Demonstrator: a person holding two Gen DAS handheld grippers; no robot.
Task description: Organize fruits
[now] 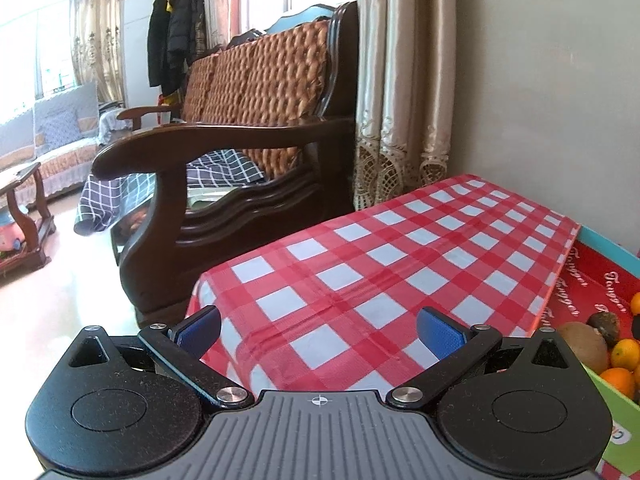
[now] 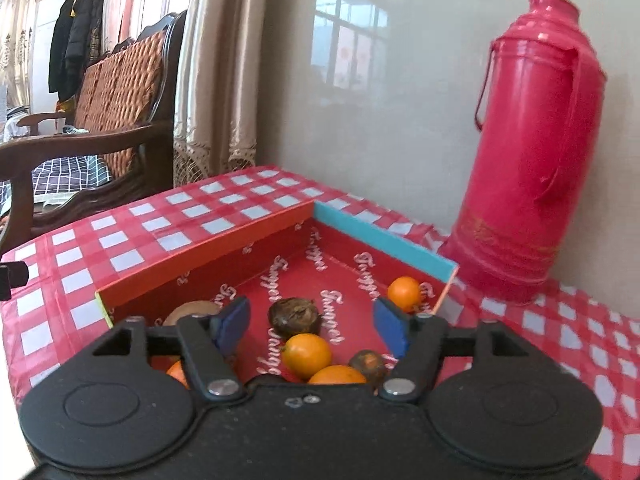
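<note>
1. 2 grippers, both wide open and empty: the left gripper [image 1: 318,330] hovers over bare checked tablecloth [image 1: 360,256], the right gripper [image 2: 310,326] over the red box [image 2: 208,250].
2. Fruit lies loose inside the box: oranges, like the nearest orange [image 2: 306,354], and a dark brown fruit [image 2: 294,316].
3. Risk: round fruit touching neighbours may roll or squirt out under an off-centre pinch.
4. Risk: the box wall may block the fingers near the corner orange [image 2: 404,294].

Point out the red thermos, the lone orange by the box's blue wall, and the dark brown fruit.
red thermos [image 2: 532,152]: right wrist view, body.
lone orange [image 2: 404,293]: right wrist view, middle.
dark brown fruit [image 2: 295,316]: right wrist view, top.
</note>
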